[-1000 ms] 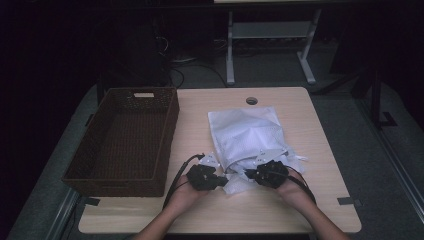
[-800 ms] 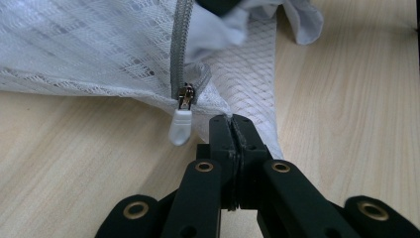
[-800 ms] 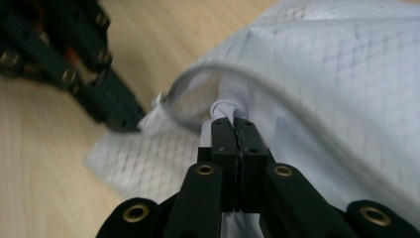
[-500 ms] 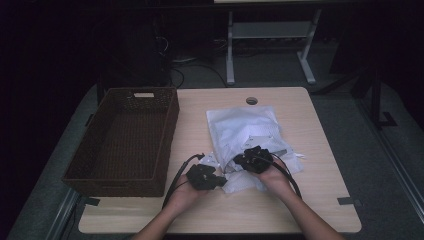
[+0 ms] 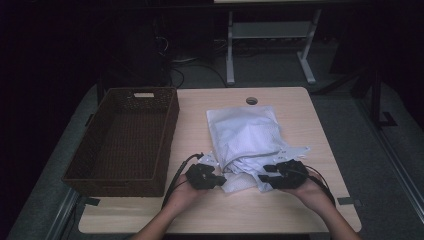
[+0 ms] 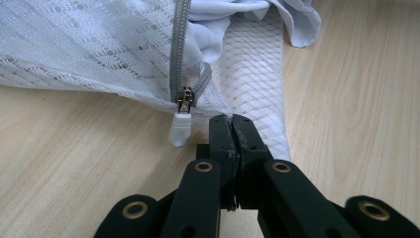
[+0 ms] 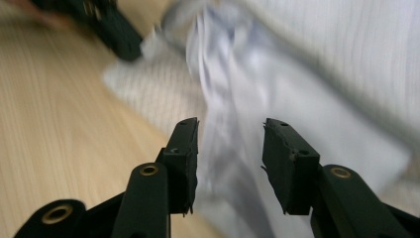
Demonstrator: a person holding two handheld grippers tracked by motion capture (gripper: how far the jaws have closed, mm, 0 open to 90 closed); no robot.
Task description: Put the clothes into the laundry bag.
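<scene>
One dark brown woven rectangular basket stands on the left of the pale wooden table, with nothing lying in it. Just right of it comes the left gripper, its jaws pressed together on the near corner of the one white mesh zip-up laundry bag; in the left gripper view the left gripper pinches the netting a little to the side of the grey zipper and its white rubbery pull tab. The bag lies mid-table, right of the basket, with pale bluish-white cloth spilling from its open mouth between the two hands. Farthest right, the right gripper sits at the bag's near right corner; its jaws have just been opening, and in the right gripper view the right gripper stands spread, with the cloth lying beyond the gap and nothing pinched.

My judgement: bag and cloth are light, limp and slippery (they will sag and bunch rather than hold any shape), so the firm places to grip are the seamed mesh edge beside the zipper and a gathered fold of the cloth, not a single loose layer
</scene>
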